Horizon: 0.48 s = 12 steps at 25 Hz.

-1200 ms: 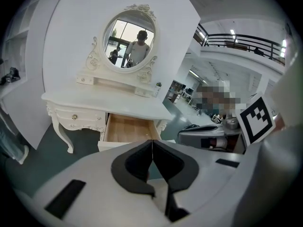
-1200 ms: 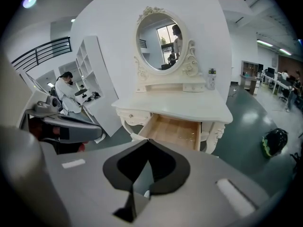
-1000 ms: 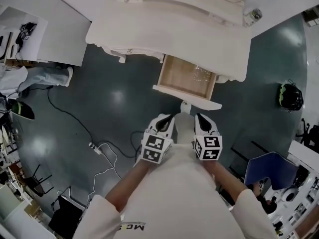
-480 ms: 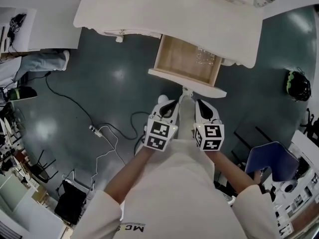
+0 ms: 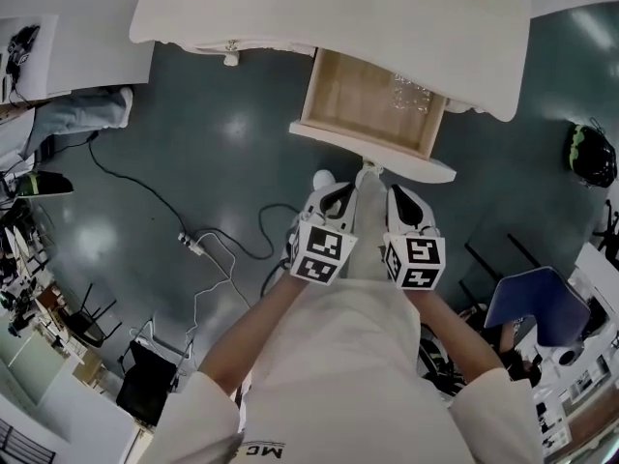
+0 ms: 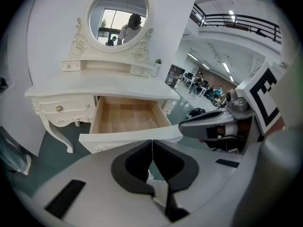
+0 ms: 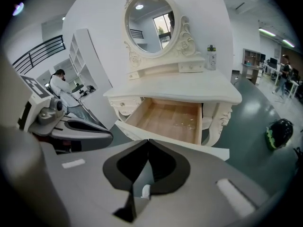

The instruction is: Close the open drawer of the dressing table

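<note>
The white dressing table (image 5: 290, 17) stands ahead with its wooden drawer (image 5: 372, 104) pulled out. The drawer's white front (image 5: 372, 151) faces me. Both grippers hang side by side just short of that front, apart from it. My left gripper (image 5: 332, 196) is shut with nothing in it, and so is my right gripper (image 5: 401, 199). In the left gripper view the drawer (image 6: 125, 117) lies straight beyond the closed tips (image 6: 152, 143). The right gripper view shows the drawer (image 7: 168, 119) past its closed tips (image 7: 148, 143). A small clear item (image 5: 411, 95) glints inside the drawer.
An oval mirror (image 7: 154, 15) tops the table, with a small bottle (image 7: 211, 56) on the shelf beside it. A cable and power strip (image 5: 193, 249) lie on the floor at left. A blue chair (image 5: 537, 307) and a dark helmet (image 5: 592, 155) are at right.
The person and both grippers have moved closer to the dressing table. The drawer stands open as before. Both grippers stay shut.
</note>
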Each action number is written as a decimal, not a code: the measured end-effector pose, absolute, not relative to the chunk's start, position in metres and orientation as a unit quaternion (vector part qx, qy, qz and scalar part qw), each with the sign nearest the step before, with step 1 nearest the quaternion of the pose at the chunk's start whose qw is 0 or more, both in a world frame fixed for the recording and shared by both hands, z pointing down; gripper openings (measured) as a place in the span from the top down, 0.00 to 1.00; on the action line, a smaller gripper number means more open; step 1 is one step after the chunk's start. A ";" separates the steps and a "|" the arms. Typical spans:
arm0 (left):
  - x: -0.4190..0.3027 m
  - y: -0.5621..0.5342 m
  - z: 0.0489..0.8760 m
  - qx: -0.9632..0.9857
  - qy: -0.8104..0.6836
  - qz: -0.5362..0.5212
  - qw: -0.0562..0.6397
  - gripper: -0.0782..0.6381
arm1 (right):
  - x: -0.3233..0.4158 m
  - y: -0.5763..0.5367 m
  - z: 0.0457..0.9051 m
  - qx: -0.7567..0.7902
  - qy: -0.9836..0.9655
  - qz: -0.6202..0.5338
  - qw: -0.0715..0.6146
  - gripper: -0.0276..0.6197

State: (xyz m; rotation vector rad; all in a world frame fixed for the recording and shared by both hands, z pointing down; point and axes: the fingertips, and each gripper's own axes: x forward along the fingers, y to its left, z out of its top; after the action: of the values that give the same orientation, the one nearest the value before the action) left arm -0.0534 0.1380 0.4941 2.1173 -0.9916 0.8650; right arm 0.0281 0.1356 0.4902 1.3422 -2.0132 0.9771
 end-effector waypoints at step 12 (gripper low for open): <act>-0.063 0.114 0.532 0.786 -0.418 0.331 0.314 0.87 | 0.022 0.136 0.514 0.499 -0.737 0.375 0.261 0.95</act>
State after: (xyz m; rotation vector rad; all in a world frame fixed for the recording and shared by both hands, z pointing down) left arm -0.0628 0.1141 0.5324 2.0703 -1.1018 0.8713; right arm 0.0218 0.1356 0.5145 1.3501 -1.9939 1.0143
